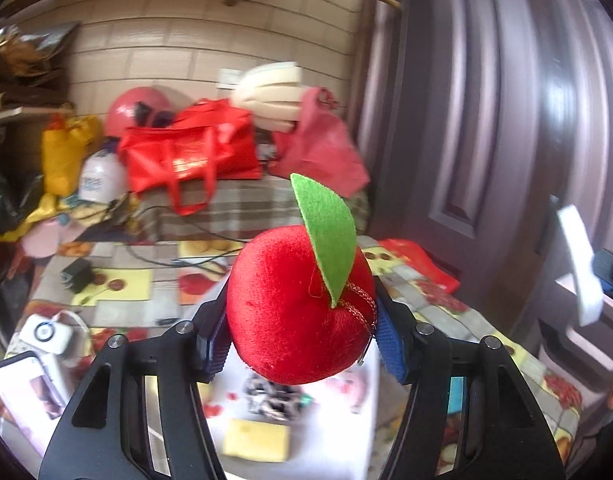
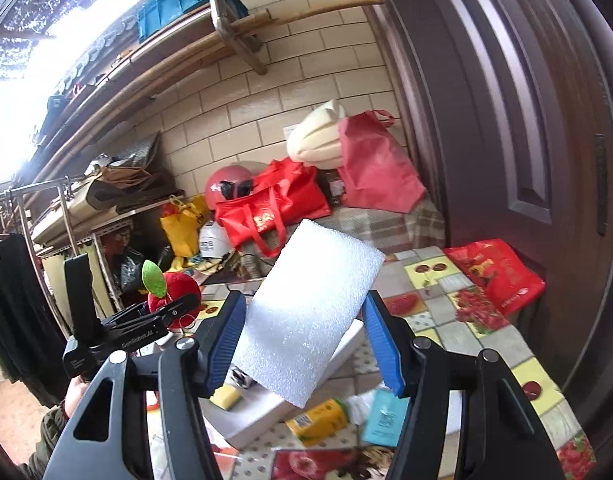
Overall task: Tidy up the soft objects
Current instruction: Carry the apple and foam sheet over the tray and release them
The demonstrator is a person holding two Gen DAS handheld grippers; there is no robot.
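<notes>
Scene: A cluttered room with a tiled wall; a worktop (image 2: 458, 304) under a fruit-print cloth runs along the lower half of both views.
Left gripper: The left gripper (image 1: 302, 340) has its blue pads pressed to both sides of a red plush apple (image 1: 294, 308) with a green felt leaf, held clear above the worktop at centre frame.
Right gripper: The right gripper (image 2: 302, 344) is clamped on a white foam sheet (image 2: 310, 312), which tilts up toward the upper right of the frame.
Cross view: In the right wrist view the apple shows at left centre, well apart from the foam.
Below: A white box (image 2: 266, 408) sits under the foam at lower centre, with a yellow sponge (image 2: 226, 397) at its left edge; a yellow carton (image 2: 318, 420) and a teal packet (image 2: 384, 416) lie on the worktop beside it.
Step in hand: Both soft items appear lifted and in carry, neither yet set down.
Next move: Likely to bring each piece over its resting place, perhaps the white box, lower it gently, then release. Which container is meant cannot be told.
</notes>
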